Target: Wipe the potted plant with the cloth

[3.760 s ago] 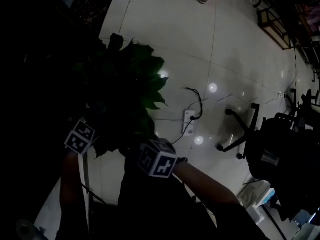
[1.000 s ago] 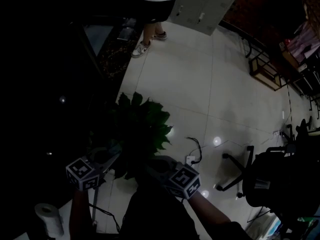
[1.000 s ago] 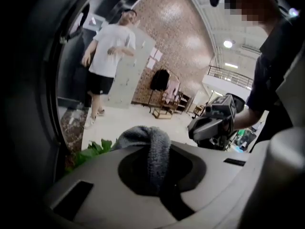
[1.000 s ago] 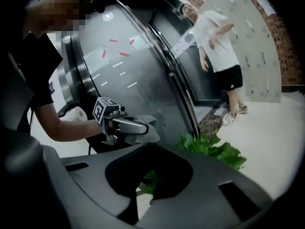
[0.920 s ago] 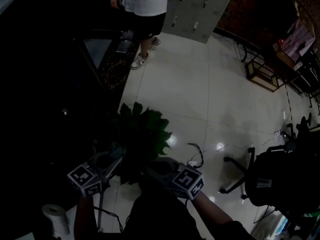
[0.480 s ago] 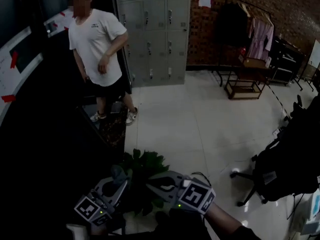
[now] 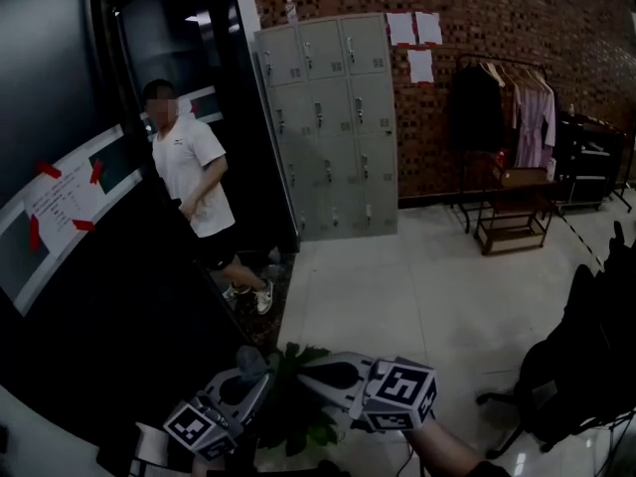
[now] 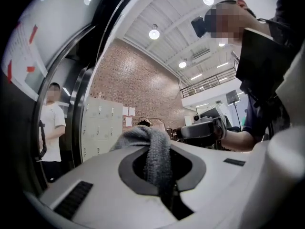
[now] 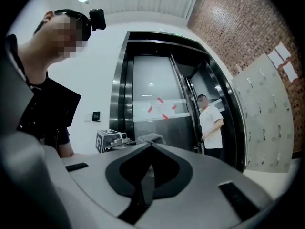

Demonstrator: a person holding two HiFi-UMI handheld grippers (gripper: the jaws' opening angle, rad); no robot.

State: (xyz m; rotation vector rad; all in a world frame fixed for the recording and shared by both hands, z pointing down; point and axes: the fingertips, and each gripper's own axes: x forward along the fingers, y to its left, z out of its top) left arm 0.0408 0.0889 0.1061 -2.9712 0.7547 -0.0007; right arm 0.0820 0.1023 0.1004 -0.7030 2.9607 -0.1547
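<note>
Claws: my left gripper (image 8: 155,173) pinches the grey cloth (image 8: 151,149) between its jaws; my right gripper (image 9: 150,147) is pressed together, empty.
Plant: potted plant (image 7: 298,415) at 6 o'clock in the head view, leaves showing between both grippers.
Floor: pale glossy tiles (image 7: 417,296).
Room: grey lockers (image 7: 333,127) at 12, against a brick wall (image 7: 517,18).
Around: person in a white shirt (image 7: 194,182) at 10; clothes rack (image 7: 507,107) at 2.

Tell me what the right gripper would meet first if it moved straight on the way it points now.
Most likely the cloth held in the left gripper, which lies just beyond the tip of the shut right gripper; depth is hard to judge.
</note>
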